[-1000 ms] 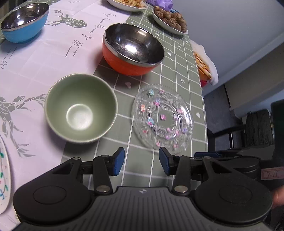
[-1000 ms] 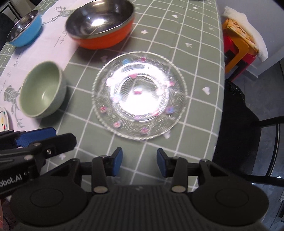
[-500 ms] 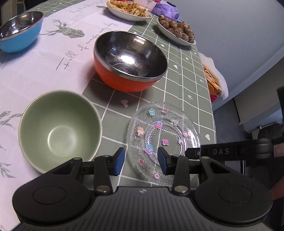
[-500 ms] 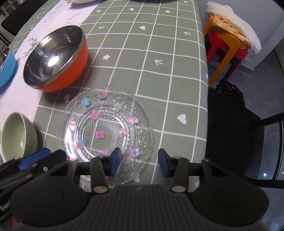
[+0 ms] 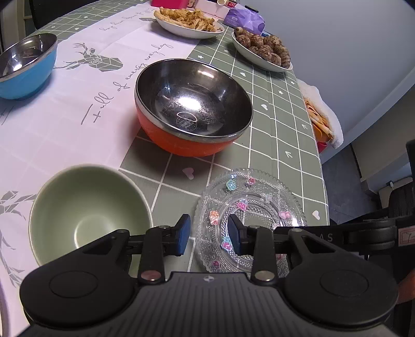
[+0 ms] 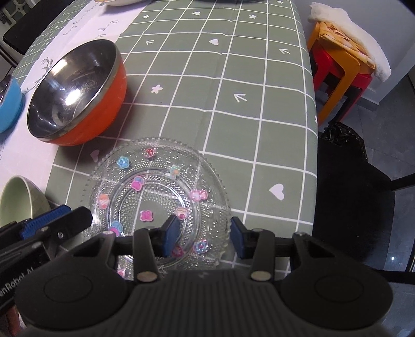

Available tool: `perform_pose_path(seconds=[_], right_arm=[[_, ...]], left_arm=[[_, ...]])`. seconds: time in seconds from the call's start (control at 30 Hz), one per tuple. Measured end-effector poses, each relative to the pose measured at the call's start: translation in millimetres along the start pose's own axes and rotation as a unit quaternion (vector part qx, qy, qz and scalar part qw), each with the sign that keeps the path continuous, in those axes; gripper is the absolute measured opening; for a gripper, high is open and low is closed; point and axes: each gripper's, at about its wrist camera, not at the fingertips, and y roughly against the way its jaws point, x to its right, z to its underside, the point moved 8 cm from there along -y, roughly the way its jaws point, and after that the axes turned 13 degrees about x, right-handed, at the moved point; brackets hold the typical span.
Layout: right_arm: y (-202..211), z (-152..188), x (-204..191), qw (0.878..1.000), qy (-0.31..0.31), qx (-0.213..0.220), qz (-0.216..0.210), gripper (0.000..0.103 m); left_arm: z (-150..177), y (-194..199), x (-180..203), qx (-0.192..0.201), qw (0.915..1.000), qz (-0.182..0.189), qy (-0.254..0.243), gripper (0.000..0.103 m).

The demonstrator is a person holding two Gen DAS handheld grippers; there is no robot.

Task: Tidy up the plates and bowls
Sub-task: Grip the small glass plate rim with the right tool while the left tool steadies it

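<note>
A clear glass plate [image 5: 262, 204] with small coloured flower marks lies flat near the table's right edge; it also shows in the right wrist view [image 6: 160, 189]. My left gripper [image 5: 208, 234] is open, low over the plate's left rim. My right gripper [image 6: 205, 238] is open, low over the plate's near right part, its left pad above the glass. A green ceramic bowl [image 5: 88, 217] sits left of the plate. An orange steel-lined bowl [image 5: 193, 106] stands behind it, also in the right wrist view [image 6: 77, 93]. A blue bowl [image 5: 26, 64] is at far left.
Two dishes of food [image 5: 189, 22] [image 5: 262, 49] stand at the table's far end. The table edge [image 6: 315, 145] runs close to the plate's right side. A red and orange stool [image 6: 339, 59] with a cloth stands beyond it, and a dark chair [image 6: 355, 197] is nearby.
Both grippers have moved down and in toward the glass plate, which now lies partly under their fingers. The right gripper's jaws have opened wider. No object has shifted.
</note>
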Motion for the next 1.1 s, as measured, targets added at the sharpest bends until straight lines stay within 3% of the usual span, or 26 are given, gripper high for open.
perform_pose_path(seconds=[0.2, 0.4, 0.53, 0.63, 0.8, 0.87, 0.9, 0.93, 1.0, 1.1], right_arm=[[6, 3, 7, 1.000, -0.012, 0.008, 0.002, 0.025], [8, 8, 5, 1.000, -0.005, 0.008, -0.001, 0.024], [10, 10, 3, 1.000, -0.005, 0.008, 0.002, 0.020], [11, 11, 0, 1.000, 0.000, 0.004, -0.001, 0.014], [14, 13, -3, 1.000, 0.003, 0.006, 0.007, 0.012], [14, 14, -2, 1.000, -0.004, 0.002, 0.006, 0.013], [14, 14, -2, 1.000, -0.006, -0.001, 0.004, 0.017], [13, 15, -2, 1.000, -0.005, -0.003, 0.004, 0.026], [12, 16, -2, 1.000, 0.002, -0.003, 0.008, 0.033], [11, 18, -3, 1.000, -0.007, -0.002, 0.002, 0.033]], left_arm=[[0, -4, 7, -0.006, 0.9995, 0.025, -0.015, 0.039], [7, -8, 14, -0.015, 0.9973, 0.036, -0.062, 0.024], [17, -9, 14, -0.042, 0.9957, 0.055, -0.061, 0.000], [30, -5, 22, -0.064, 0.9933, 0.072, -0.064, 0.000], [31, 9, 36, -0.044, 0.9914, 0.089, -0.086, 0.000], [20, 9, 34, -0.033, 0.9923, 0.081, -0.087, 0.006], [14, 9, 32, -0.030, 0.9924, 0.078, -0.090, 0.007], [9, 8, 29, -0.031, 0.9924, 0.075, -0.093, 0.013], [-5, 4, 23, -0.032, 0.9925, 0.071, -0.094, 0.023], [-20, -5, 20, -0.047, 0.9899, 0.071, -0.113, 0.038]])
